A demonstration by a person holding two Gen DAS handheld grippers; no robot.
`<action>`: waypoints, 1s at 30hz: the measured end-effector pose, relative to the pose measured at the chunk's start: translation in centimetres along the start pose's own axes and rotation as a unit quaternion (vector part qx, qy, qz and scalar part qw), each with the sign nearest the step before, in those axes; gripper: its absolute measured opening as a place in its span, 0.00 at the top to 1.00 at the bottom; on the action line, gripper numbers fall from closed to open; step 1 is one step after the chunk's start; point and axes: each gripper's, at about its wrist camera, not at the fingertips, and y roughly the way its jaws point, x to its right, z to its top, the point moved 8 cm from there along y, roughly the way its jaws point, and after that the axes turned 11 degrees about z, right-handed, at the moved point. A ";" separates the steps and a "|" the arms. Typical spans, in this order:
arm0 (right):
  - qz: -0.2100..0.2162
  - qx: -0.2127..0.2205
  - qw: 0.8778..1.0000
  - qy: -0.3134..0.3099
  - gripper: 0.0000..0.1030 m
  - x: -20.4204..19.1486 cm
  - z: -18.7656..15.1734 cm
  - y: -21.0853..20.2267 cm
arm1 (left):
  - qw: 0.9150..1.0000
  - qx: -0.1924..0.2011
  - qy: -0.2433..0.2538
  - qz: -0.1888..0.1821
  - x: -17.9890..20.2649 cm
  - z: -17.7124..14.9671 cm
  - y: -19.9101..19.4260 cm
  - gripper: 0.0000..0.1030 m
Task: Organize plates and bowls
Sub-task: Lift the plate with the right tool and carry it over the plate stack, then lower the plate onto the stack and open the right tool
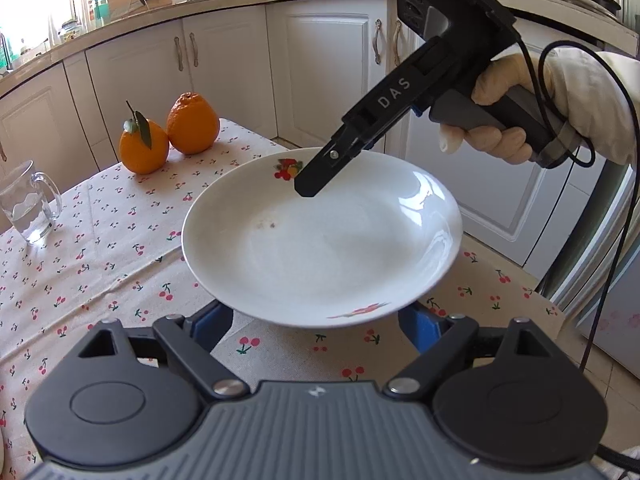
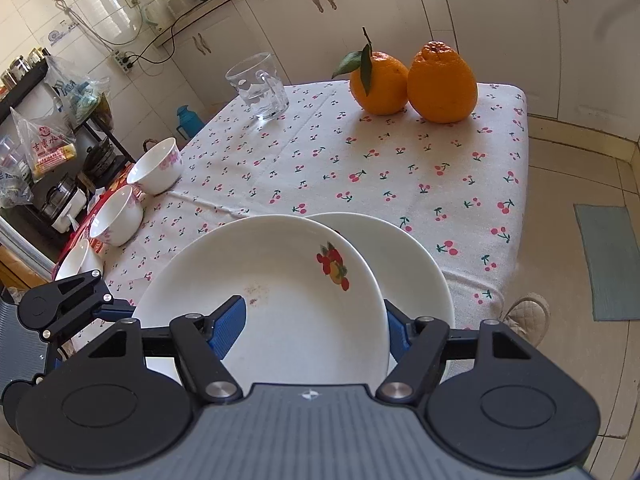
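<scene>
The cloth-covered desk (image 2: 400,152) is spreading out ahead of both jaws. The fruit-printed plate (image 2: 288,280) is hanging tilted just in front of the right gripper (image 2: 312,326), lifted off the cloth. It is partly covering a second plate (image 2: 416,264), which is lying beyond it and to the right of those jaws. Three small bowls (image 2: 156,168) are sitting in a row far off to the left, near the desk edge.

The right jaws are standing narrow and pinching the raised plate's near rim, one blue pad (image 2: 230,326) on the inner face and the other behind the edge. The left gripper (image 1: 320,328) is waiting with jaws fairly wide, its pads either side of and below the opposite rim, not pressing on it.

The plate is looking like glazed china: stiff, rather heavy for a one-edge pinch, slick and breakable. It is probably best taken at the rim, where the wall is thin enough for the pads, with a second hold across from the first to stop it swinging.
</scene>
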 end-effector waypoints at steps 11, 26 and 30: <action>-0.003 0.003 1.000 0.010 0.26 1.2 -0.5 0.1 | 1.000 -0.004 -0.004 -0.005 -0.7 0.3 1.3 0.13; -0.023 0.006 0.999 0.022 0.25 1.8 -1.4 -1.0 | 1.000 0.000 -0.004 -0.013 -1.0 0.3 2.3 0.13; -0.030 0.007 0.999 0.021 0.25 1.6 -1.5 -1.5 | 1.000 -0.002 -0.011 -0.022 -1.2 0.4 2.6 0.13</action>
